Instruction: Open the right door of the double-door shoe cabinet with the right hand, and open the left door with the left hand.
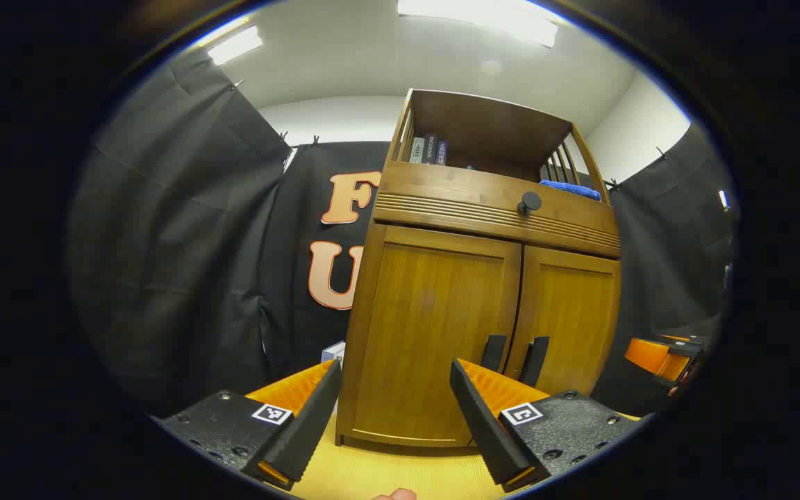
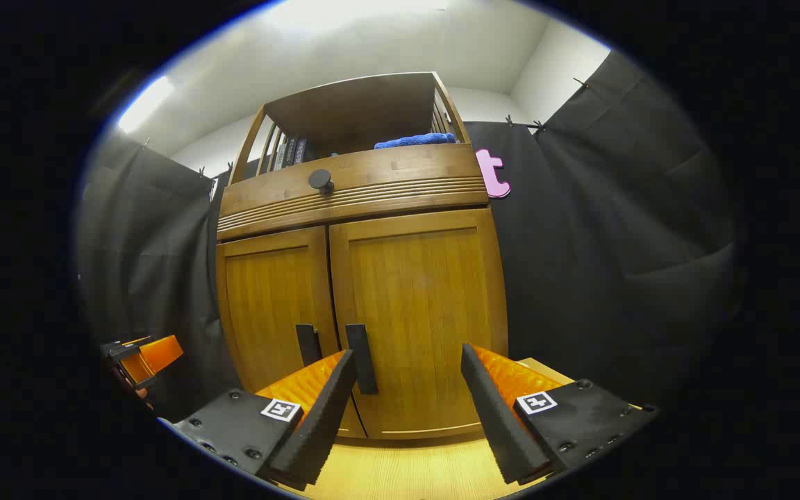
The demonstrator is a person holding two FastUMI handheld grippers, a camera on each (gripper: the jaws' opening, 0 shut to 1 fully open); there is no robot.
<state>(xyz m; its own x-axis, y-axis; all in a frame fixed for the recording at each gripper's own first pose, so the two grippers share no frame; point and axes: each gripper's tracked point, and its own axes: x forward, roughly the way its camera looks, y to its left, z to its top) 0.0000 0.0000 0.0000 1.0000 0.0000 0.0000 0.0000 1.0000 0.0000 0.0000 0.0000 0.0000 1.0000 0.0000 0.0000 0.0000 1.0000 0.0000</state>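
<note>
Shoe cabinet (image 1: pixel 483 305) standing on the tabletop (image 2: pixel 407 472), both doors closed. Left gripper (image 1: pixel 396 389) before the left door (image 1: pixel 435 326), right gripper (image 2: pixel 408 378) before the right door (image 2: pixel 421 305); fingers of both spread apart, holding nothing.

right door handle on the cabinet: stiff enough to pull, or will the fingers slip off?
The right door handle looks like a rigid dark bar, so it probably won't flex. It is narrow and smooth-looking; open right gripper fingers may slip unless closed squarely. The right door is a flat wooden panel and should swing, not bend; the tall cabinet might rock slightly.
</note>
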